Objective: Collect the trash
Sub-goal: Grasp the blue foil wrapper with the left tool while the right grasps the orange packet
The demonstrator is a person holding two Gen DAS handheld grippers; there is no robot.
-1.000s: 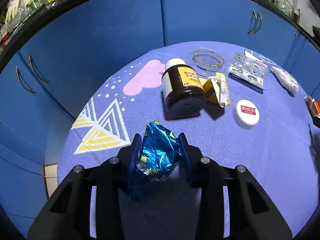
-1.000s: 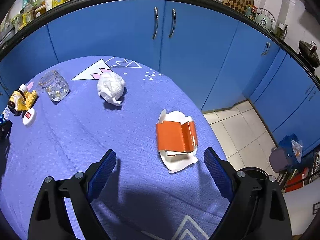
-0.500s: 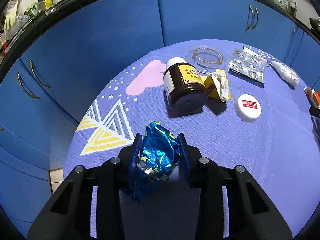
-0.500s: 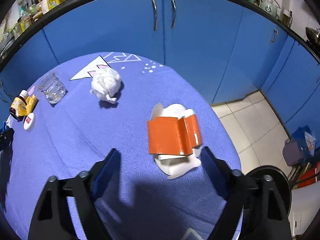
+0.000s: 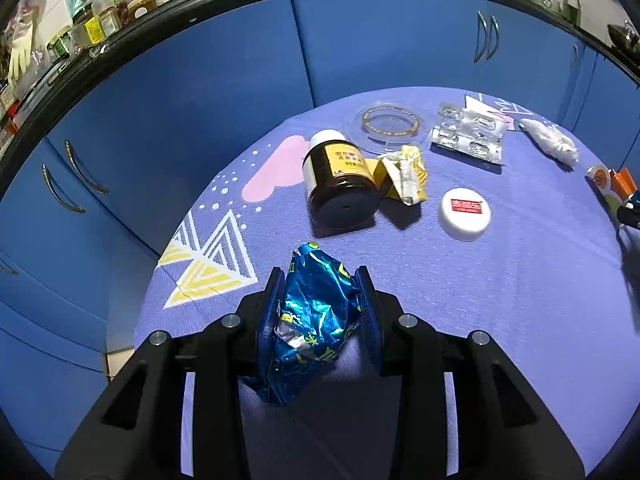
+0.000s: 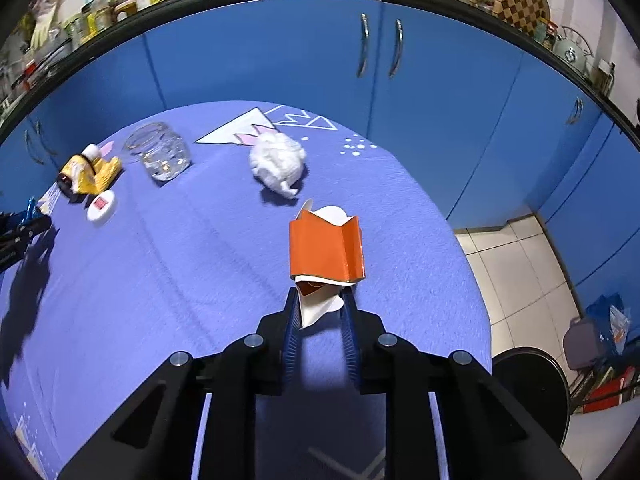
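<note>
A crumpled blue foil wrapper (image 5: 316,312) is pinched in my left gripper (image 5: 320,276), which is shut on it just above the purple tablecloth (image 5: 500,300). In the right wrist view an orange and white paper carton (image 6: 326,246) stands tilted up near the table's right edge. My right gripper (image 6: 320,294) is closing, and its pads press on the carton's white lower flap. Also on the cloth lie a crumpled white tissue (image 6: 278,162), a torn yellow sachet (image 5: 404,174) and a foil blister pack (image 5: 466,134).
A brown bottle (image 5: 340,176) lies on its side by the sachet, with a white cap (image 5: 464,212) and a clear glass (image 6: 162,156) nearby. Blue cabinets (image 6: 280,60) ring the table. A black stool (image 6: 528,384) stands on the tiled floor to the right.
The right jaws have narrowed from wide apart onto the carton's white flap, and the carton has tipped up from lying flat. The left gripper keeps its hold on the blue wrapper.
</note>
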